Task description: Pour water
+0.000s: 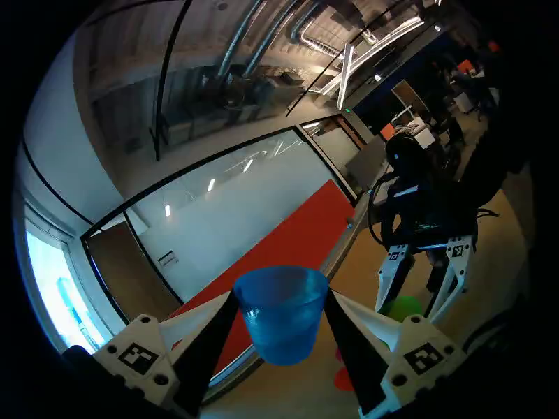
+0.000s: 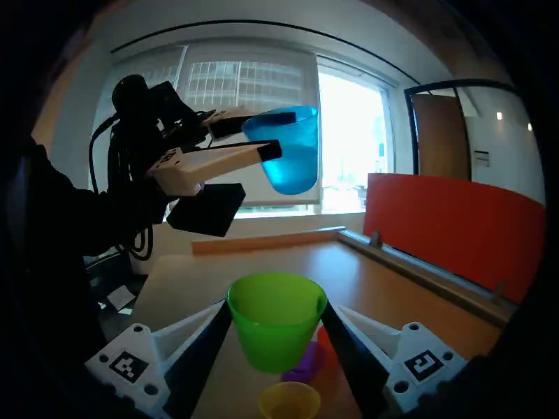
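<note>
Clamped blue cup [image 1: 281, 318], water inside, in left gripper [image 1: 281, 302], bottom centre. Gripped green cup [image 2: 277, 321] upright in right gripper [image 2: 276, 309], lower centre. Needed blue lip centred over green mouth first, then slow steady tilt.

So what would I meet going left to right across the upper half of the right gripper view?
Dark sleeve → blue cup → bright window pane → brown door.

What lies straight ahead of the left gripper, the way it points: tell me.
Beyond the blue cup it holds, the way of the left gripper looks free up to the white wall panel above the orange partition. The right gripper sits off to one side. Depth unclear.
</note>
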Available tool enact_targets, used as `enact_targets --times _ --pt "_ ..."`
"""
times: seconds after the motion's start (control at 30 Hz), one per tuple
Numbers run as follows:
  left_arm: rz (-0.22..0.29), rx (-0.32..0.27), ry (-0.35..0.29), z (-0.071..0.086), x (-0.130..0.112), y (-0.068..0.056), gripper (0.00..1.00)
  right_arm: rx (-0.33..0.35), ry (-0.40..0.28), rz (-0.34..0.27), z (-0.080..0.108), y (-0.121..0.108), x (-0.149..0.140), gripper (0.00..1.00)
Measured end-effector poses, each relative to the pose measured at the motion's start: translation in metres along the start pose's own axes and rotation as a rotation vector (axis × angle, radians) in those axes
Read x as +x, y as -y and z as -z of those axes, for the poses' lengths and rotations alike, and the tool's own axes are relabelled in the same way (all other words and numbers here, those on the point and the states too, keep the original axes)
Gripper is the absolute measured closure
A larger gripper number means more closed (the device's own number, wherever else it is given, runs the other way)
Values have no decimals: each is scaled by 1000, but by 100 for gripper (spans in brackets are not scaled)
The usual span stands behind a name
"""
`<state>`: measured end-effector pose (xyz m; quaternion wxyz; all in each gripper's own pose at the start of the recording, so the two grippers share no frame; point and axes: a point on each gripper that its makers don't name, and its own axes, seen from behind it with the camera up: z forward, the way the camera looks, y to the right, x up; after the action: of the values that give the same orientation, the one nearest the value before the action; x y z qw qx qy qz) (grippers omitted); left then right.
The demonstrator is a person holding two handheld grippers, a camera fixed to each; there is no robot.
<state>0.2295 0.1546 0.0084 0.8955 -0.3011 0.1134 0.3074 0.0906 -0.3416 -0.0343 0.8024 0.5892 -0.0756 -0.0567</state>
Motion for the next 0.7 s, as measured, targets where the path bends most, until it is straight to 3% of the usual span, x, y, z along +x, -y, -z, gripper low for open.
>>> enact_targets --times 0.7 --pt "-70 20 23 4 -4 0 14 22 -11 -6 -11 7 1 8"
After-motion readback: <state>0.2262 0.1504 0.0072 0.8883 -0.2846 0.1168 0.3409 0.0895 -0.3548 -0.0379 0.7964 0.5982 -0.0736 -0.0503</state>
